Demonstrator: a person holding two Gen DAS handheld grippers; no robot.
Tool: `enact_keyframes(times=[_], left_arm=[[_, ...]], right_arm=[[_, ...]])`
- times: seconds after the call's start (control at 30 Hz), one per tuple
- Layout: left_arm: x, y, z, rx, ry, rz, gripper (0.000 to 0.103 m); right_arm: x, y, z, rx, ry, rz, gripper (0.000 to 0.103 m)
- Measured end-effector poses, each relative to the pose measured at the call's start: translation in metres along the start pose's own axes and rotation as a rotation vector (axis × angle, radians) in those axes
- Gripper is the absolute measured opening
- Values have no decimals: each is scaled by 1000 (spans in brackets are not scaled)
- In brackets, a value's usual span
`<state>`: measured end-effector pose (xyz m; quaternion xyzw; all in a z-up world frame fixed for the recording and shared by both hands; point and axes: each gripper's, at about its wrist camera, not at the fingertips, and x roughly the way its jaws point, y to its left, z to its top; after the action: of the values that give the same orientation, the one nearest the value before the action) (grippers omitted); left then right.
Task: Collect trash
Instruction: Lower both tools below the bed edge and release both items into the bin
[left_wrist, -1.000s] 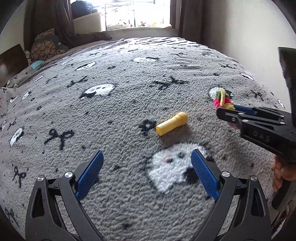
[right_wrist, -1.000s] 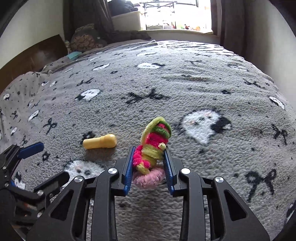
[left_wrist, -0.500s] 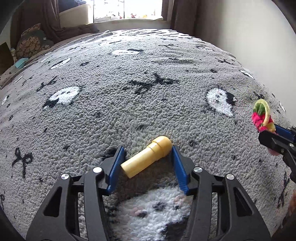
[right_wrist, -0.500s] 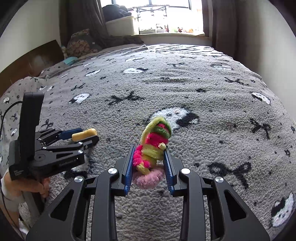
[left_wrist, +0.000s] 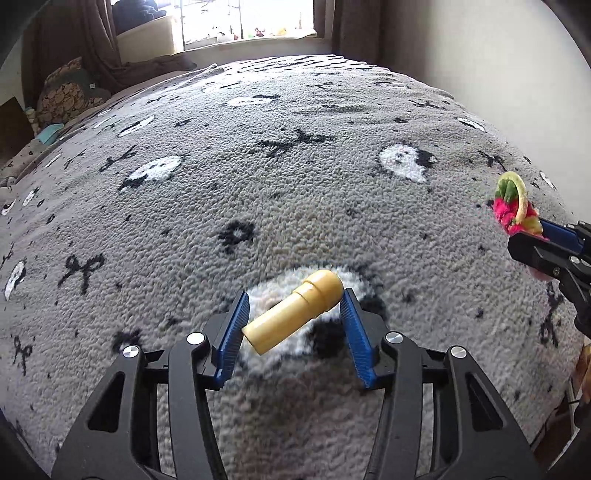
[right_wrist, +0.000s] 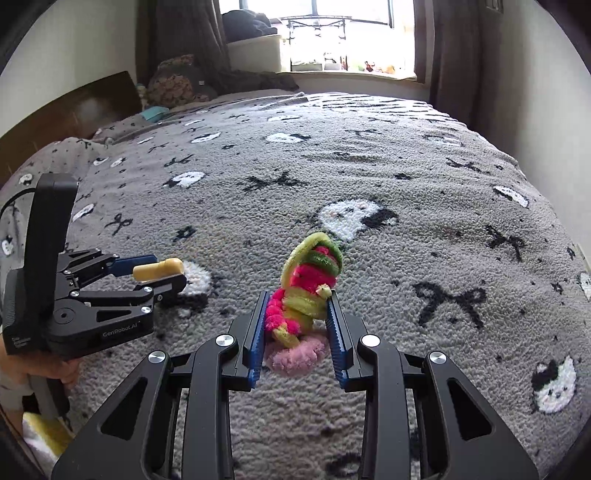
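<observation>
Both bits of trash were up off the bed, one per hand-held gripper

The yellow plastic tube (left_wrist: 293, 315) sat clamped in the left hand-held gripper (left_wrist: 295, 314), the fuzzy pipe-cleaner bundle (right_wrist: 304, 295) pinched in the right hand-held gripper (right_wrist: 297, 314), above the grey blanket (left_wrist: 258, 177); no bin was in view, so dropping them off remained

- I am in a bedroom of a home.
- A bed fills most of what I see, covered by a fuzzy grey blanket (right_wrist: 406, 177) patterned with white cats and black bows.
- A patterned pillow (right_wrist: 177, 83) lies at its far left end, beside a dark wooden headboard (right_wrist: 74, 107).
- A bright window (right_wrist: 332, 33) sits behind, hung with dark brown curtains (right_wrist: 447, 48).
- Plain white walls (left_wrist: 480, 55) close the room in.
</observation>
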<state>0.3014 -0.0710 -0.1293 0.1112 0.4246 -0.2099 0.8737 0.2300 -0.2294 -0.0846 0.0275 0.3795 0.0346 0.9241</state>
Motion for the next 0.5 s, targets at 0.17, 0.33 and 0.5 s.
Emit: enact_keyframes(times=[0.17, 0.33, 0.5], left_arm=[[-40, -5, -27, -4, -24, 7, 48], [-84, -10, -51, -4, -63, 10, 48], [-132, -14, -68, -8, -126, 12, 48]], right_arm=[[-33, 11, -14, -28, -28, 5, 31], [-69, 20, -31, -56, -61, 12, 31], [-111, 29, -47, -88, -115, 13, 31]])
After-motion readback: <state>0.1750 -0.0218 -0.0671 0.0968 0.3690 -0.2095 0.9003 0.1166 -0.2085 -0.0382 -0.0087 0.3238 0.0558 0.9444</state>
